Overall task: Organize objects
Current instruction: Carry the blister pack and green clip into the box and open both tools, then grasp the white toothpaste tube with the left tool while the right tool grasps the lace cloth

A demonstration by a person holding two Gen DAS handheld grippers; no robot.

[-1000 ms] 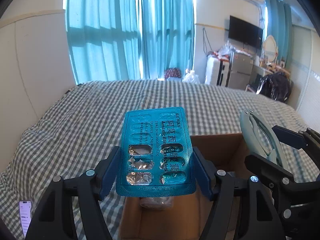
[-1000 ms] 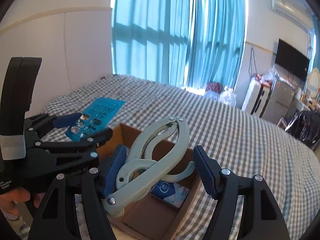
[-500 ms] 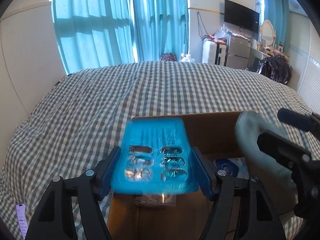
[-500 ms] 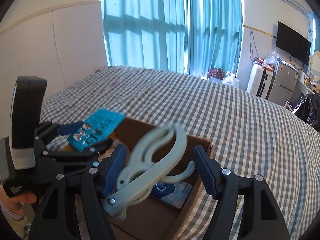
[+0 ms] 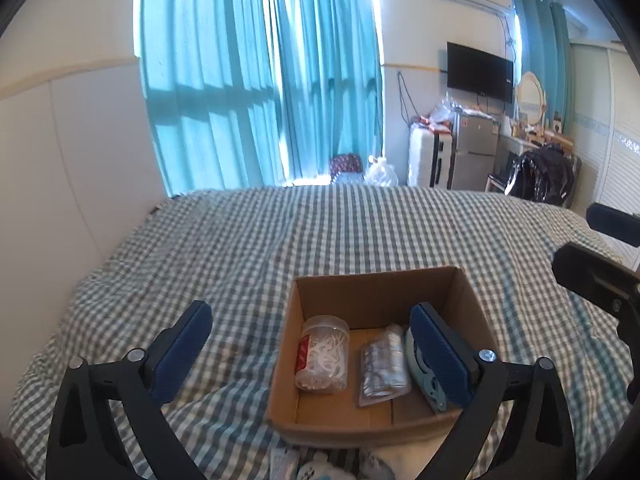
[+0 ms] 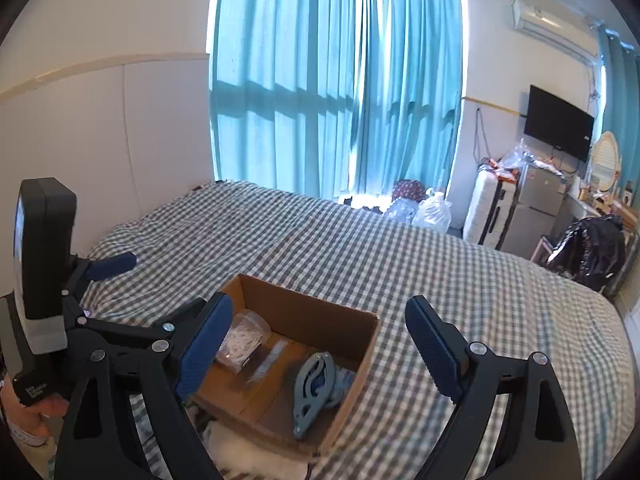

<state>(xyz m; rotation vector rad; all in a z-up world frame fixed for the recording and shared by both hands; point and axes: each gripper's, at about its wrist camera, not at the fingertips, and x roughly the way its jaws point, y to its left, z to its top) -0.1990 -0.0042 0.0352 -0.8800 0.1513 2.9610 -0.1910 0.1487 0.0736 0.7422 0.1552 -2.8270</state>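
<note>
In the left wrist view, the left gripper's point(image 5: 311, 347) blue pad point(image 5: 438, 358) covers most of the pale folding hanger point(image 5: 424, 382) at the right wall of the cardboard box point(image 5: 360, 430). Small items point(image 5: 316, 468) just before the box's near wall are cut off by the bottom edge and too unclear to name. In the right wrist view, the right gripper's point(image 6: 320, 354) left pad point(image 6: 204, 346) hides part of the clear jar point(image 6: 242, 340). A flat clear packet point(image 6: 270, 356) beside it is too blurred to read. A hand point(image 6: 34, 416) is cut off at the lower left edge.

Blister pack point(image 5: 383, 364) and hanger point(image 6: 313, 390) dropped from opening jaws into box point(image 5: 376, 286).
</note>
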